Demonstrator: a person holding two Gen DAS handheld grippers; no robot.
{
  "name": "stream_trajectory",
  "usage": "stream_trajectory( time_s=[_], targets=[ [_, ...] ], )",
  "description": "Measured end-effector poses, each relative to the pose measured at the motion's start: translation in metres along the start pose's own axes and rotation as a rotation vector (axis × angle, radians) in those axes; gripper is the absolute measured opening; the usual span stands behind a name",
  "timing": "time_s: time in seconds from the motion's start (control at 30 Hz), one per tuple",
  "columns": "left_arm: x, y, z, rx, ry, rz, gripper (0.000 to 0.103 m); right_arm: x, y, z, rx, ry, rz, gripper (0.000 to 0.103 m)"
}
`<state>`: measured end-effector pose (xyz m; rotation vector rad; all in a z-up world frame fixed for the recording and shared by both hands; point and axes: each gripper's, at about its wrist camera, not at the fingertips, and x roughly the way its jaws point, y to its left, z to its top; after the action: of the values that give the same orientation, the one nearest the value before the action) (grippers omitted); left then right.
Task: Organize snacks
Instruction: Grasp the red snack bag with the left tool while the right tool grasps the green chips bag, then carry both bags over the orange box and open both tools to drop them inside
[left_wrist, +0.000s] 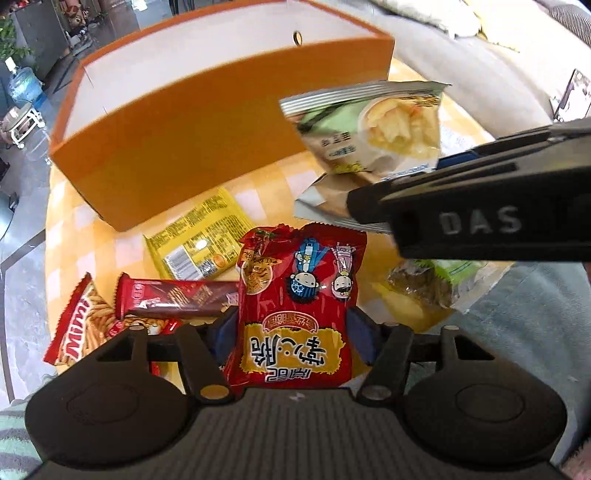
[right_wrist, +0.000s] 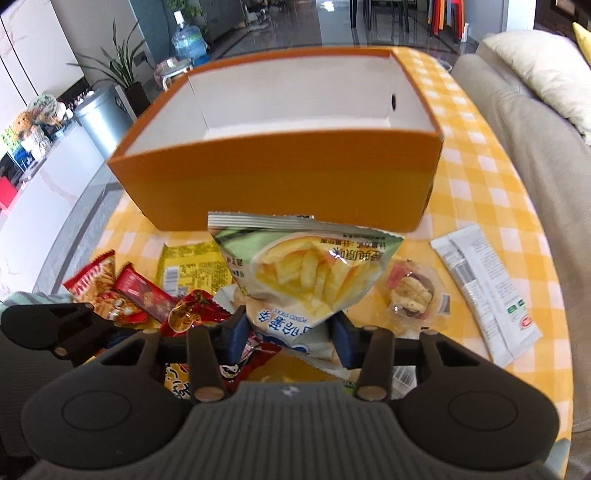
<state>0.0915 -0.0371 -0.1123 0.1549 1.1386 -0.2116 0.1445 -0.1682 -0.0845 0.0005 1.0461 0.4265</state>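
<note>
A table under a yellow-and-white checked cloth (right_wrist: 491, 206) carries everything, with a beige sofa (right_wrist: 517, 122) along its right side. At the far end of the cloth stands an open orange box (right_wrist: 280, 177) with white inner walls, and nothing shows inside it. Nearer the cameras the snacks lie loose on the cloth: a long white sachet (right_wrist: 487, 295) off to the right, well apart from the rest; a clear-wrapped pastry (right_wrist: 410, 299) between that sachet and the middle; a yellow packet (left_wrist: 199, 236) face down just before the box; a red Mimi stick-snack bag (left_wrist: 79, 325) at the left edge, with a dark red wafer bar (left_wrist: 173, 299) lying beside it.

The left gripper (left_wrist: 295, 332) has its blue pads closed against the sides of a red noodle-snack bag (left_wrist: 295, 302), which stands upright between them. The right gripper (right_wrist: 291, 332) is pinched on the lower end of a green-and-white potato-stick bag (right_wrist: 303, 273), holding it up clear of the cloth, in front of the box's near wall. In the left wrist view this bag hangs to the right of the red one, close to it
</note>
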Motion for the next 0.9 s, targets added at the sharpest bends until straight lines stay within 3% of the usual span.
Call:
stream_trajectory(
  time_s=[0.53,0.7,0.9],
  targets=[
    [-0.065,0.027,-0.001,-0.144,-0.175,-0.033,0.063,-0.087,-0.006,0.009,0.032,-0.187,-0.051,0.044],
    [-0.092,0.045,0.014,-0.201,-0.248,-0.047,0.062,-0.104,-0.006,0.021,0.013,-0.228,-0.052,0.044],
    [-0.117,0.062,0.041,-0.199,-0.346,-0.011,0.062,-0.115,-0.003,0.041,-0.005,-0.258,-0.037,0.044]
  ],
)
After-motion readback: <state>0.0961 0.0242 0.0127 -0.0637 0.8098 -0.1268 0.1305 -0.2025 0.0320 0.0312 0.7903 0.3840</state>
